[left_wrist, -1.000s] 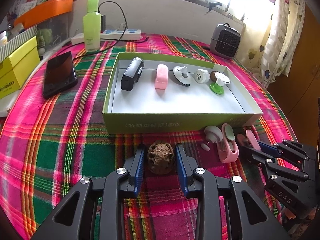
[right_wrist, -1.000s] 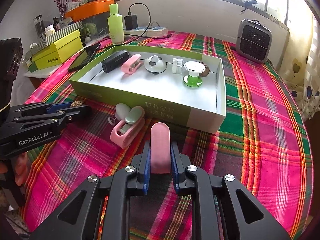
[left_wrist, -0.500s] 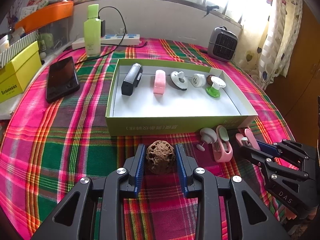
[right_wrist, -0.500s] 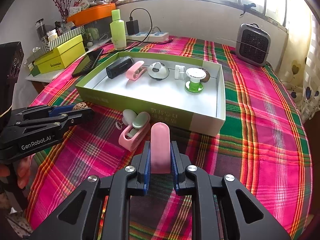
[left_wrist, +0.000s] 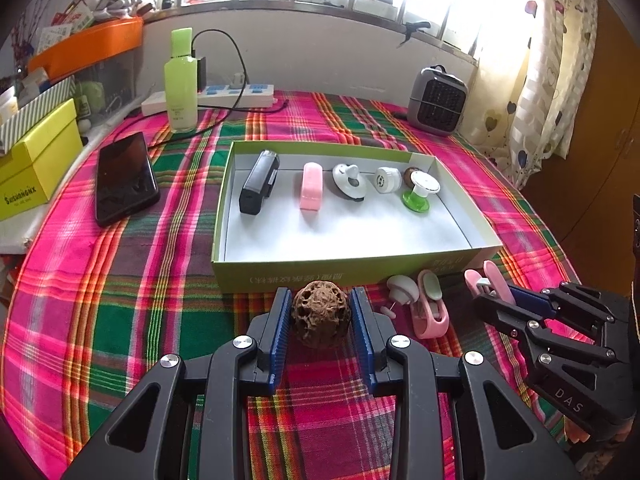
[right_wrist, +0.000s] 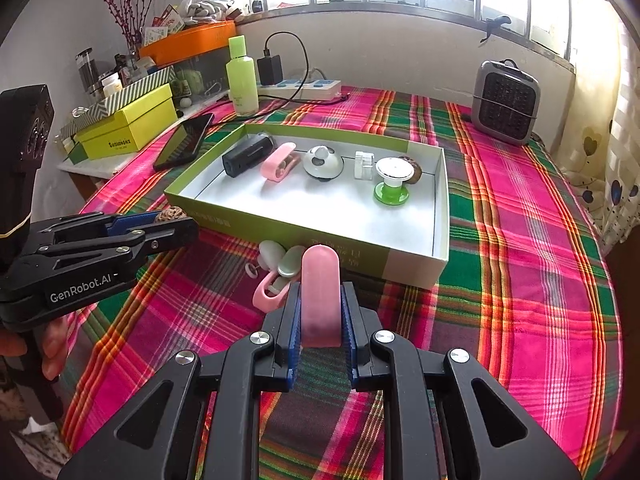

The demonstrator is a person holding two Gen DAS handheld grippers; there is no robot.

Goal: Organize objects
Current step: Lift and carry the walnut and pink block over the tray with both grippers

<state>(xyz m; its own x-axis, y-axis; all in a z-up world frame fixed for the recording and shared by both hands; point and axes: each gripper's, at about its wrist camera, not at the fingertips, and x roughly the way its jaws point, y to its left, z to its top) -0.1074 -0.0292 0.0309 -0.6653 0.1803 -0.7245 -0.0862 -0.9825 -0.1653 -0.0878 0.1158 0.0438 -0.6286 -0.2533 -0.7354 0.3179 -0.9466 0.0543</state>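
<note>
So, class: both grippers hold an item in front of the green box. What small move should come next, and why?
Probably carry the left gripper forward over the near wall of the green box. It is shut on the carved walnut, five or six items already line the box's far side, and the white floor nearer us looks free.

The left gripper (left_wrist: 321, 316) has risen with the brown nut (left_wrist: 321, 314) pinched between its blue pads; a second ago the nut sat low on the plaid tablecloth (left_wrist: 100, 300), and now it overlaps the near wall of the green box (left_wrist: 352, 272) (how far clear of the cloth cannot be told); the right gripper (right_wrist: 320, 312) has lifted too, with the pink clip (right_wrist: 320, 296) clamped upright in it; the clip's tip now reaches the box's near wall (right_wrist: 360, 248) in the right wrist view, and the box has slid further away in both views.
</note>
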